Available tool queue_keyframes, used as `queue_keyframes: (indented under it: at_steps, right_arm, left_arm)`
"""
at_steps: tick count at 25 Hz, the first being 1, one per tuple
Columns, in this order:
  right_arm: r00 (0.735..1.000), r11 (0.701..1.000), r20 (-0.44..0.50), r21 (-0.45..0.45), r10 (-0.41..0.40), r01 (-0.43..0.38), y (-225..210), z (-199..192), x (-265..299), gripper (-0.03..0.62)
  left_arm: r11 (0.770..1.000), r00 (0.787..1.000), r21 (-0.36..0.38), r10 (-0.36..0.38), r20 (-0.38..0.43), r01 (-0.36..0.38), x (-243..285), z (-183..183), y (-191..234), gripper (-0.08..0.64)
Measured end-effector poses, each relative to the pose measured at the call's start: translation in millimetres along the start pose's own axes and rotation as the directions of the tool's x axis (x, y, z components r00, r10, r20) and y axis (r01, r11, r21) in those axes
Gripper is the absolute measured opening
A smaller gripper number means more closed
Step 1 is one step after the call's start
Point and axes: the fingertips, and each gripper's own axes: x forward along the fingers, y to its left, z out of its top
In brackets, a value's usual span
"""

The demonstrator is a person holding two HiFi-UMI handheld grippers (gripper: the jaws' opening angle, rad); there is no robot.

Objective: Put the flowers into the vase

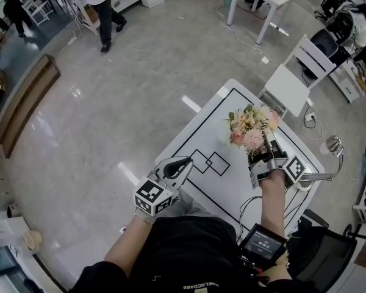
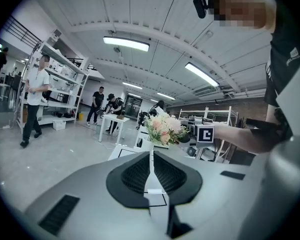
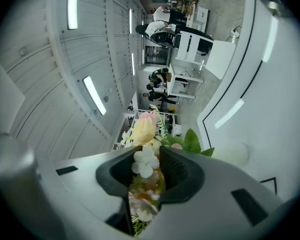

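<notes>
Flowers (image 1: 251, 127) sit clamped in the right tool (image 1: 263, 150) (left tool (image 1: 184, 163) closed, empty).

You've got the flowers (image 1: 251, 127), a bunch of pink, cream and white blooms with green leaves, lying roughly level with their stems pinched in your right gripper (image 1: 262, 144), heads toward 11 o'clock (the small white vase (image 3: 231, 154) stands just beside them, at about 9 o'clock).

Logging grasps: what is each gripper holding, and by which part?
Right gripper grips the flowers low in the bunch, among the blooms. Left gripper holds nothing.
</notes>
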Motion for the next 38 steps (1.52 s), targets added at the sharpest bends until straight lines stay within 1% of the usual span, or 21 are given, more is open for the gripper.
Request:
queue_keyframes:
  at_steps: [2,5,9,17,23,29,33,38]
  right_arm:
    - [1.000,1.000,-0.004,-0.002,0.010,-0.010,0.0,-0.2,1.7,0.109]
    - [1.000,1.000,-0.009,-0.007,0.021,-0.021,2.5,-1.7,4.6,0.178]
    - [1.000,0.999,-0.007,-0.020,0.028,-0.028,4.9,-1.8,4.6,0.255]
    - [0.997,0.996,0.013,-0.032,0.082,-0.081,13.8,0.6,4.5,0.362]
    - [0.995,0.995,0.037,-0.044,0.090,-0.089,16.0,3.2,3.2,0.443]
    - [0.994,0.995,0.056,-0.043,0.096,-0.094,16.8,6.7,-5.6,0.483]
    - [0.993,0.993,0.055,-0.059,0.108,-0.104,21.5,7.3,-13.0,0.486]
    - [0.991,0.987,0.029,-0.100,0.133,-0.129,29.8,3.0,-24.3,0.486]
  left_arm:
    - [1.000,1.000,-0.002,0.007,0.000,-0.007,-0.4,-1.2,0.1,0.006]
    - [1.000,1.000,-0.003,0.015,0.000,-0.015,-1.7,-1.6,0.6,0.006]
    - [1.000,1.000,-0.003,0.022,0.001,-0.022,-4.2,-3.1,-0.9,0.006]
    - [0.999,0.999,0.000,0.038,0.006,-0.038,-12.6,-2.4,-0.8,0.006]
    - [0.999,0.999,0.001,0.047,0.011,-0.047,-16.7,-2.7,-1.4,0.006]
    - [0.999,0.999,0.007,0.046,0.014,-0.046,-18.5,-1.8,-6.5,0.006]
    - [0.999,0.999,0.014,0.040,0.018,-0.041,-18.2,2.0,-9.8,0.006]
    - [0.999,0.999,0.023,0.031,0.021,-0.032,-17.1,5.2,-14.0,0.006]
